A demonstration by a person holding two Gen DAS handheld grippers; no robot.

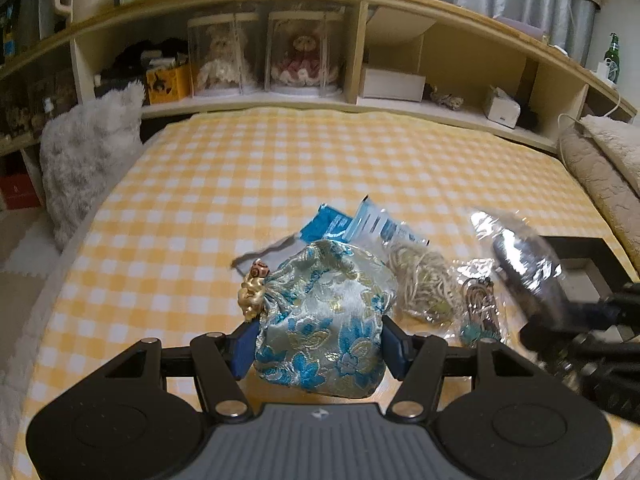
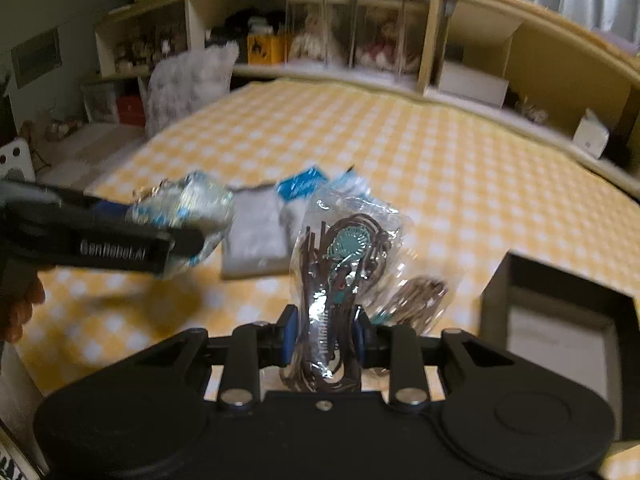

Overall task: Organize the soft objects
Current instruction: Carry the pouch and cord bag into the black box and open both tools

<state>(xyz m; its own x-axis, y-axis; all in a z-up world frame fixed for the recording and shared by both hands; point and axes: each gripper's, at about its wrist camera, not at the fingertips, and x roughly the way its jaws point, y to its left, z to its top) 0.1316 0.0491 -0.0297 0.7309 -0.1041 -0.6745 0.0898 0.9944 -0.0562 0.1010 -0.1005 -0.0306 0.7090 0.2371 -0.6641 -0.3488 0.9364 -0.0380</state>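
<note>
My left gripper (image 1: 320, 344) is shut on a blue-and-silver floral brocade pouch (image 1: 324, 320) with a gold drawstring knot, held a little above the yellow check bed cover (image 1: 240, 168). In the right wrist view, my right gripper (image 2: 326, 332) is shut on a clear plastic packet of brown cords with a teal pendant (image 2: 340, 264), lifted off the bed. The same view shows the pouch (image 2: 192, 208) at the left, blurred. Blue-and-white packets (image 1: 360, 224), a bagged beige cord bundle (image 1: 420, 280) and a small bagged teal trinket (image 1: 480, 312) lie on the cover behind the pouch.
An open black box (image 2: 560, 320) stands on the bed at the right. A grey cloth (image 2: 252, 232) lies by the packets. A fluffy white pillow (image 1: 88, 152) leans at the left edge, and a beige blanket (image 1: 600, 168) lies on the right. The headboard shelf (image 1: 360, 8) holds boxed dolls (image 1: 264, 60).
</note>
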